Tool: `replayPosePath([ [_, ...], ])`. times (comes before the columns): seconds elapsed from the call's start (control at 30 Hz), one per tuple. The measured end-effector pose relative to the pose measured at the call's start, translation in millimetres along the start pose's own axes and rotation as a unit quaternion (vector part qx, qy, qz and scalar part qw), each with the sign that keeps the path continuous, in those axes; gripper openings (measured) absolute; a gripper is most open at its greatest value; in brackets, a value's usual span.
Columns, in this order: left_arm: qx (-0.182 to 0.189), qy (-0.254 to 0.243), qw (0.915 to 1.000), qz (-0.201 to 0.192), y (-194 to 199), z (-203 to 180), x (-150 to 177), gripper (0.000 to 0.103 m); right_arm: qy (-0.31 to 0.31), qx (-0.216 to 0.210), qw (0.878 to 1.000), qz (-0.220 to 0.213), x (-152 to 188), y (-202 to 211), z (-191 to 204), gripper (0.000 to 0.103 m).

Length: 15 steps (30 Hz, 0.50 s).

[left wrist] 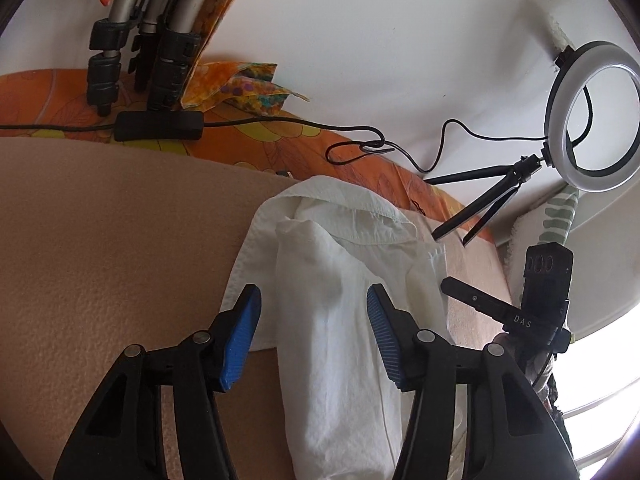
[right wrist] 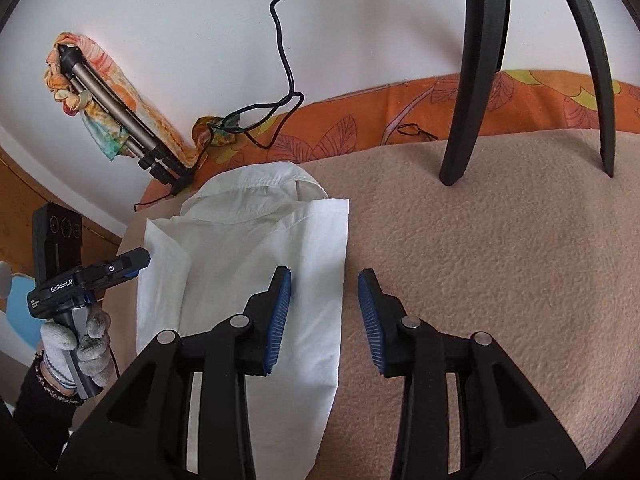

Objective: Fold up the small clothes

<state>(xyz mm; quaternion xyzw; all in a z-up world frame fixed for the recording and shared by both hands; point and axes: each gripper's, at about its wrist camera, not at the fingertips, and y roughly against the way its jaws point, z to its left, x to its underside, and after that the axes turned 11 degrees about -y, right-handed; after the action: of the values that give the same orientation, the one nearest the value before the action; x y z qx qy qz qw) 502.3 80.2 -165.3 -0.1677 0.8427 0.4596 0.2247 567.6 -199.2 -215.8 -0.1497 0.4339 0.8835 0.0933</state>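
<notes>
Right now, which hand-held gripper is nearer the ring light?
Right. The ring light stands at the blanket's far edge on the side of the right hand-held gripper; the left hand-held gripper hovers open across the white shirt from it, farther away.

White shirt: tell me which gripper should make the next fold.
Probably the left gripper: its open jaws straddle the white shirt. The right gripper sits open at the shirt's edge, mostly over the beige blanket.

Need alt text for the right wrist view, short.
A white shirt, sides folded in, lies collar-up on a beige blanket. The open right gripper hovers over its right edge, while a gloved hand holds the left gripper beside it.
</notes>
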Motion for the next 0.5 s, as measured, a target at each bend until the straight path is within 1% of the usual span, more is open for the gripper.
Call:
replayPosePath([
  [0.03, -0.003, -0.001, 1.0, 0.002, -2, 1, 0, 0.036, 0.002, -0.003, 1.0, -0.001, 0, -4, 0, 0.037],
  [0.07, -0.002, -0.002, 1.0, 0.003, -5, 2, -1, 0.031, 0.004, -0.005, 1.0, -0.005, -1, -6, 1, 0.036],
  [0.1, -0.005, -0.002, 1.0, 0.004, -7, 3, -1, 0.024, 0.006, -0.003, 1.0, -0.01, -3, -7, 1, 0.032],
  [0.13, -0.015, 0.0, 0.9999, 0.005, -9, 5, 0, 0.023, 0.011, 0.009, 1.0, -0.017, -7, -10, 1, 0.019],
  [0.17, -0.02, 0.001, 0.9998, 0.007, -11, 8, 0, 0.023, 0.01, 0.029, 0.999, -0.025, -12, -12, 0, 0.006],
  [0.23, -0.018, 0.002, 0.9998, 0.003, -13, 11, 0, 0.021, -0.01, 0.036, 0.999, -0.032, -22, -12, -7, 0.005],
  [0.3, -0.023, -0.002, 0.9997, -0.003, -11, 13, -1, 0.02, -0.012, 0.046, 0.998, -0.043, -27, -9, -7, 0.005],
  [0.37, -0.011, 0.008, 0.9999, -0.005, -8, 17, -1, 0.02, -0.023, 0.027, 0.999, -0.038, -29, -4, -10, 0.006],
  [0.43, -0.003, 0.013, 0.9999, -0.007, -3, 19, -2, 0.02, -0.029, 0.011, 0.999, -0.035, -29, 0, -13, 0.01],
  [0.47, 0.005, 0.017, 0.9998, -0.009, -1, 21, -3, 0.02, -0.032, 0.004, 0.999, -0.029, -30, 0, -15, 0.01],
  [0.5, 0.015, 0.022, 0.9996, -0.01, 0, 22, -4, 0.023, -0.035, -0.007, 0.999, -0.019, -30, -1, -17, 0.01],
])
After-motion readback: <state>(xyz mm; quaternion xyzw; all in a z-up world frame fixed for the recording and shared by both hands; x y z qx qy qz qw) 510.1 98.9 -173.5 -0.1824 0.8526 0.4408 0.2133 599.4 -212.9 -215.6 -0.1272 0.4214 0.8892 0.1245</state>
